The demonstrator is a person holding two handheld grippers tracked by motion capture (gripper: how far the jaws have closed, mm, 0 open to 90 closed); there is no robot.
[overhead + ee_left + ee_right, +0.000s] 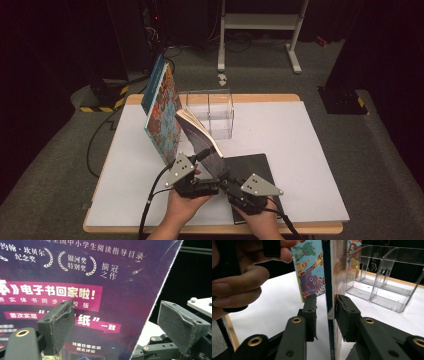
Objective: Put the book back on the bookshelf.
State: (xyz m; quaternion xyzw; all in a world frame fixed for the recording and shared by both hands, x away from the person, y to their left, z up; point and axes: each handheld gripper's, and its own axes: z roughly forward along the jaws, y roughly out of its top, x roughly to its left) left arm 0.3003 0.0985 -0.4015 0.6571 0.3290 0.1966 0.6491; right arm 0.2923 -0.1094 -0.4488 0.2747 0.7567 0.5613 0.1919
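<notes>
The left gripper (207,172) stands wide open, released, near the front edge of the table (300,150). In the left gripper view its two black pads (61,325) are far apart with the purple book (100,290) between them: the left pad lies in front of the cover, whether touching it I cannot tell, and the right pad stands clear off the book's edge. It grasps nothing.

The right gripper (235,187) sits just right of the left one, over a dark book (260,165) lying flat on the table. In the right gripper view its jaws are only narrowly parted around the lower edge of the purple book (331,302), seen edge-on. The right pad (344,312) lies against the book's side; a slim gap shows between the left pad and the spine, so whether the grip really clamps I cannot tell.

The purple book (197,135) stands tilted near the middle front of the table, leaning away to the left. Just left of it stands a picture book (162,115) with cartoon animals on its cover, also tilted. Farther off, a clear plastic divider box (212,112) sits behind them.

The purple cover carries white Chinese lettering: "中小学生阅读指目录" along the top, "银河奖 特别奖" inside a laurel wreath, "约翰·坎贝尔纪念奖" in another, then "摘冠之作". A magenta band reads "电子书回家啦!", with "一致" on a lower band.
</notes>
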